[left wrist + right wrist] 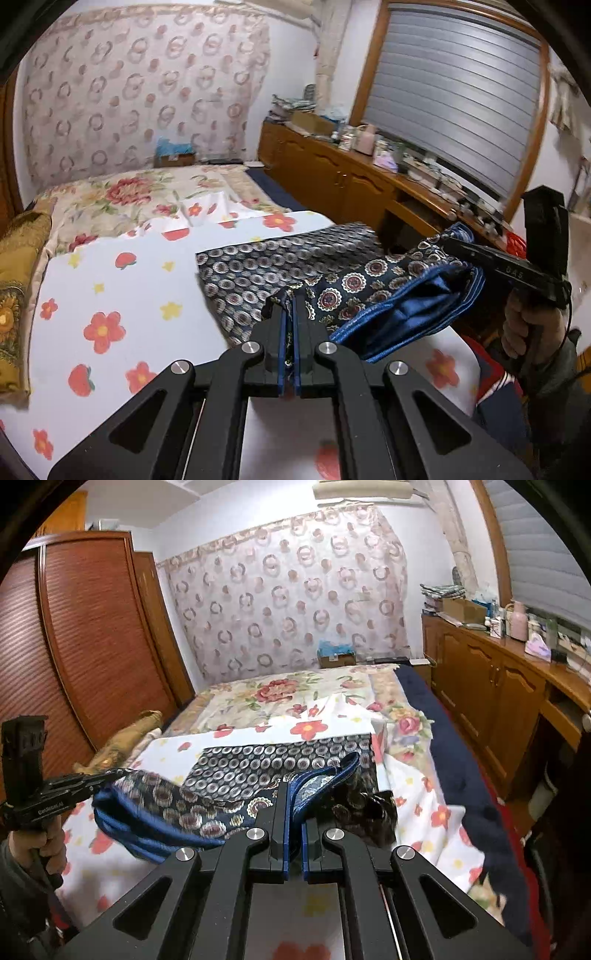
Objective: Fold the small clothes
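Observation:
A navy scarf (354,288) with round medallion print and a blue border hangs lifted between both grippers above a white table with red flowers (122,295). My left gripper (290,306) is shut on one corner of it. My right gripper (293,794) is shut on the other corner of the scarf (177,805). In the left wrist view the right gripper (454,247) pinches the cloth at the right, a hand around its handle. The left gripper (107,775) shows at the left of the right wrist view. A second grey-blue patterned cloth (258,262) lies flat on the table behind.
A bed with a floral cover (288,694) lies beyond the table. Wooden cabinets (487,686) with clutter on top run along the right. A wooden wardrobe (85,635) stands at the left. A gold cushion (18,288) lies beside the table.

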Demonstrator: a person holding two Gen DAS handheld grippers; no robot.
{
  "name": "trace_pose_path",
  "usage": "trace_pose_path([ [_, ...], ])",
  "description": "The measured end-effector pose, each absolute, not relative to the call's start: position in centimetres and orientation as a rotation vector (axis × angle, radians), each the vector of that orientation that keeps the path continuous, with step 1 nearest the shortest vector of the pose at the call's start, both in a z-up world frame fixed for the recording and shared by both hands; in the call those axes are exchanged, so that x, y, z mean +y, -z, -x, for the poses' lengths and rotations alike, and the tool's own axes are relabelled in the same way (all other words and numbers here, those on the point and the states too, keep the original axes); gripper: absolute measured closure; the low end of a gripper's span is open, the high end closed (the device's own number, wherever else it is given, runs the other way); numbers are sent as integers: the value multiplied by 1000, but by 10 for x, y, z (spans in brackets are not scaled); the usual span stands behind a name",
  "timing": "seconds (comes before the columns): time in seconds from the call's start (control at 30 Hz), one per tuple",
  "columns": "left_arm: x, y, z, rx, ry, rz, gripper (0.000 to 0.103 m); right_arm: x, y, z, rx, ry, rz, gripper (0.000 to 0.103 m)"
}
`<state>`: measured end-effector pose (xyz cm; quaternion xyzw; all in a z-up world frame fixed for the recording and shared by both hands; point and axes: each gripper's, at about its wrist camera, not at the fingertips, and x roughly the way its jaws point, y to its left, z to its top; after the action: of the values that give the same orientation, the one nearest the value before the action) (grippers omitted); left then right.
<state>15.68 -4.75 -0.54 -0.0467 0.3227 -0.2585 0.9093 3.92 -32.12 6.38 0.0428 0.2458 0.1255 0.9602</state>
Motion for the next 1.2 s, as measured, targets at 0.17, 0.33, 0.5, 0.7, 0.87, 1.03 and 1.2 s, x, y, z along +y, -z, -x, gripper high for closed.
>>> trace_pose_path([
  [0.17, -43, 18, -190, 698, 514, 107, 99, -315, -59, -78, 518, -251, -59, 99],
  [0.33, -39, 23, -213, 713, 496, 132, 99, -311, -65, -99, 538, -262, -44, 99],
  [0.5, -42, 32, -240, 751, 468, 113, 99, -314, -71, -122, 533, -255, -38, 95],
  [0.7, -44, 41, -264, 783, 457, 115, 99, -311, -64, -140, 558, -240, 2, 74],
  [0.87, -45, 50, -285, 810, 455, 121, 99, -317, -75, -137, 532, -146, 70, 57],
  [1.03, -44, 53, -294, 840, 475, 134, 99, -327, -71, -129, 552, -148, 65, 55],
  [1.2, -47, 49, -294, 843, 525, 90, 83, -327, -59, -124, 605, -178, 107, 55],
])
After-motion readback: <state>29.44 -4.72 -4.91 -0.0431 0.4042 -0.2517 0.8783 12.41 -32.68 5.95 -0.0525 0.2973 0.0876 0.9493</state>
